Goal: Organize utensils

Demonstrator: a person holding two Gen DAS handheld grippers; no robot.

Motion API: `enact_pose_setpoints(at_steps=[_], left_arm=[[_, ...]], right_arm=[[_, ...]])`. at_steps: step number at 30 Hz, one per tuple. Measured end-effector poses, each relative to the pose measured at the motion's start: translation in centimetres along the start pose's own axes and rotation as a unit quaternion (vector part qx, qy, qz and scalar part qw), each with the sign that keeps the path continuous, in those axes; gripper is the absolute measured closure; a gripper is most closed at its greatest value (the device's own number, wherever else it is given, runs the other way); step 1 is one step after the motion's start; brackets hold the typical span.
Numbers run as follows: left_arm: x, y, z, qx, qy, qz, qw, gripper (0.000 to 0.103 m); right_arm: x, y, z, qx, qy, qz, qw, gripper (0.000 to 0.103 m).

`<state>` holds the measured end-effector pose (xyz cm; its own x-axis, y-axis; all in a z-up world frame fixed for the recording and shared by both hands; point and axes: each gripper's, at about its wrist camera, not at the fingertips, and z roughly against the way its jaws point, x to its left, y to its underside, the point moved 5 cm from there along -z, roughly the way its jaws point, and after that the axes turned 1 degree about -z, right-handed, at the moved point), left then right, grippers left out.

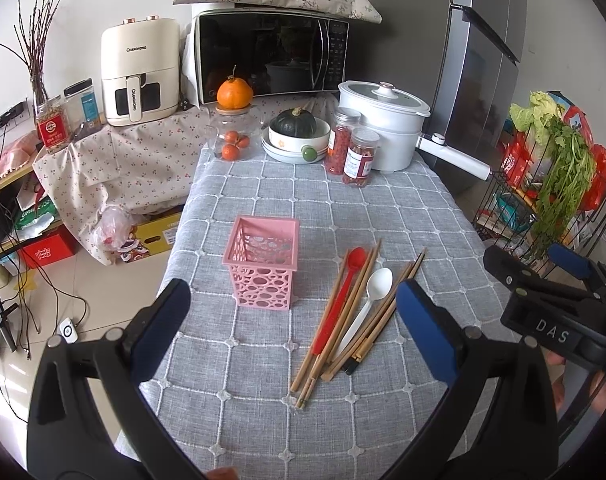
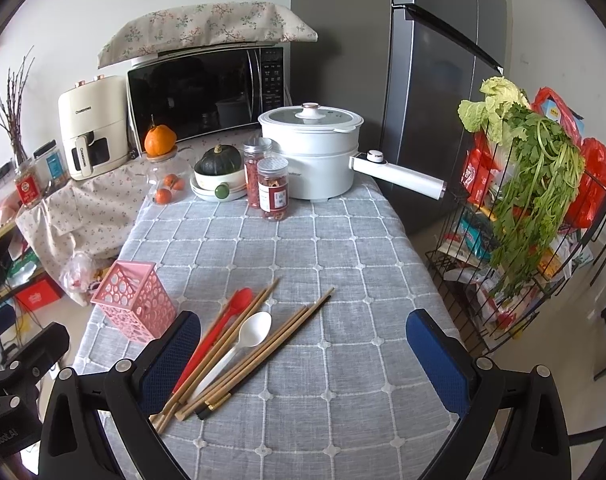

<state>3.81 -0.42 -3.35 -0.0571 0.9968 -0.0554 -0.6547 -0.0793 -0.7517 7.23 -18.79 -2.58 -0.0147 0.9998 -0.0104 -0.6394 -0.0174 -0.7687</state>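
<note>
A pink perforated holder (image 1: pixel 265 262) stands empty and upright on the grey checked tablecloth (image 1: pixel 383 208); it also shows in the right wrist view (image 2: pixel 137 304). To its right lie a red spoon (image 1: pixel 339 300), a white spoon (image 1: pixel 369 300) and several wooden chopsticks (image 1: pixel 383 312) in a loose pile. The right wrist view shows the red spoon (image 2: pixel 219 330), white spoon (image 2: pixel 243 340) and chopsticks (image 2: pixel 279 336). My left gripper (image 1: pixel 293 332) is open and empty above the near table, before the holder and utensils. My right gripper (image 2: pixel 303 354) is open and empty, just right of the pile.
At the table's far end stand a white electric pot (image 1: pixel 383 128) with a long handle, two jars (image 1: pixel 353 152), a bowl with a squash (image 1: pixel 297 136) and a glass jar (image 1: pixel 233 136). A wire rack with greens (image 2: pixel 523 216) stands right of the table.
</note>
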Motion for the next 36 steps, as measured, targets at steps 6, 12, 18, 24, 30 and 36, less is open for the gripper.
enact_pose_setpoints(at_steps=[6,12,18,24,30,36], left_arm=[[-0.05,0.02,0.00,0.000,0.000,0.000,1.0000,0.001],[-0.03,-0.15,0.09,-0.001,0.000,0.000,1.0000,0.001],[-0.05,-0.10,0.09,-0.002,0.000,0.000,1.0000,0.001],[-0.06,-0.10,0.09,-0.002,0.000,0.000,1.0000,0.001],[-0.09,-0.05,0.09,-0.002,0.000,0.000,1.0000,0.001],[-0.10,0.00,0.08,-0.002,0.000,0.000,1.0000,0.001]], right_arm=[[0.05,0.11,-0.06,0.001,-0.001,0.000,1.000,0.000],[0.09,0.14,-0.16,0.004,-0.002,-0.001,1.000,0.000],[0.15,0.21,-0.17,0.004,-0.002,-0.001,1.000,0.000],[0.13,0.16,-0.20,0.005,-0.002,-0.001,1.000,0.000],[0.06,0.14,-0.28,0.008,-0.006,-0.002,1.000,0.000],[0.09,0.19,-0.30,0.009,-0.006,-0.002,1.000,0.000]])
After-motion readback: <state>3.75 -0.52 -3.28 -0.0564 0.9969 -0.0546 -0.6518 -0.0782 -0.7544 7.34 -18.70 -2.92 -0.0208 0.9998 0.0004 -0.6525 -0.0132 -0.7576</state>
